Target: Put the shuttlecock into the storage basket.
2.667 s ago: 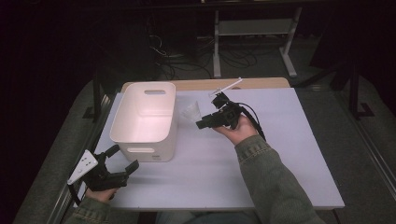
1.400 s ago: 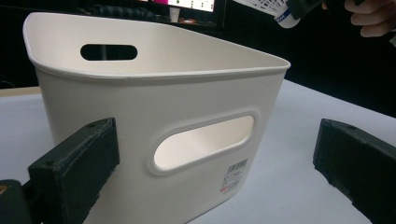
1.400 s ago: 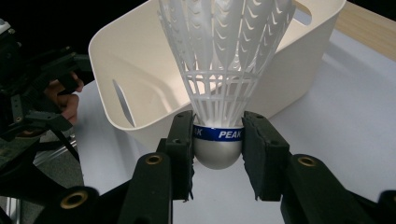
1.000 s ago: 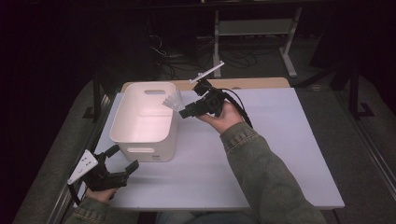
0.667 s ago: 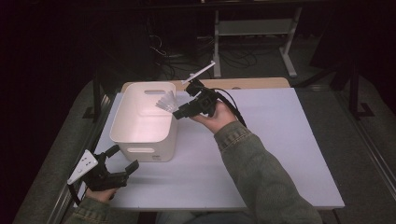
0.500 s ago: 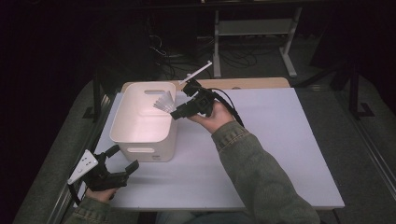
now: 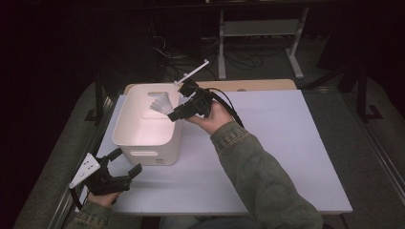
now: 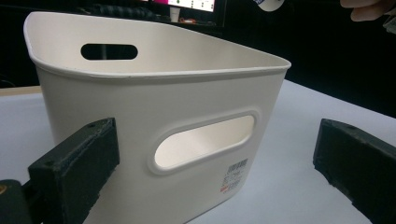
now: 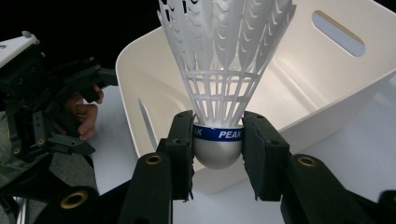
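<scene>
My right gripper is shut on a white plastic shuttlecock by its silver cork with a blue band. In the high view the right gripper holds the shuttlecock over the right rim of the white bin, skirt pointing into the bin. The bin's inside lies just beyond the shuttlecock in the right gripper view. My left gripper rests open at the table's near left corner. Its jaws stand wide apart facing the bin's near wall and handle slot.
The white table top extends to the right of the bin. A wooden board lies along the far edge. Beyond the table stand a metal frame and cables on a dark floor.
The right gripper has carried the shuttlecock leftward, from right of the bin to over its right rim. The left gripper has stayed still.
</scene>
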Demonstrator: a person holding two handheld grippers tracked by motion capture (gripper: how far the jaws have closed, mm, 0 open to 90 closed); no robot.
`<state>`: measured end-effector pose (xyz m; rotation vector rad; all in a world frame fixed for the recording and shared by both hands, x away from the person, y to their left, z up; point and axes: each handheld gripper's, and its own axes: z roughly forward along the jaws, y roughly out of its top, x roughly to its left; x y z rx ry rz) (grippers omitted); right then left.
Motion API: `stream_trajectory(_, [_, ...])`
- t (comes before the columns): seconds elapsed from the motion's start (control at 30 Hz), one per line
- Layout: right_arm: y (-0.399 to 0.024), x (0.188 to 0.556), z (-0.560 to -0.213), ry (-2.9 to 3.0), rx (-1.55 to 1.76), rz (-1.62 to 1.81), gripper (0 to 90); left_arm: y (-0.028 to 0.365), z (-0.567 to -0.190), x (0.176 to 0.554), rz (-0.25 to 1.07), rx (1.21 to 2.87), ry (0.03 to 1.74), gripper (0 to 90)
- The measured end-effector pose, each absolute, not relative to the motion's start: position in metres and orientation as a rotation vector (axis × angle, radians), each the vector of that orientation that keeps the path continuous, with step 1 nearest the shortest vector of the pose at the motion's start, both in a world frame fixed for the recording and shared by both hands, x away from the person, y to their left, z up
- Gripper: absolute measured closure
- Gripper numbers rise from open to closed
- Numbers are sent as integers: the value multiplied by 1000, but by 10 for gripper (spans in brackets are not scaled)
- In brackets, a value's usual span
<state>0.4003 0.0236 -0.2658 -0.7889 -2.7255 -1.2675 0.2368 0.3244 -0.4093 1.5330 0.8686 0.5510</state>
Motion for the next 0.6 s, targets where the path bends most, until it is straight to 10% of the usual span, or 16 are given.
stream_trajectory(0.6, [48,399,-270,-2716,-737,-1264,636,325,-409,237,559,1525,866,0])
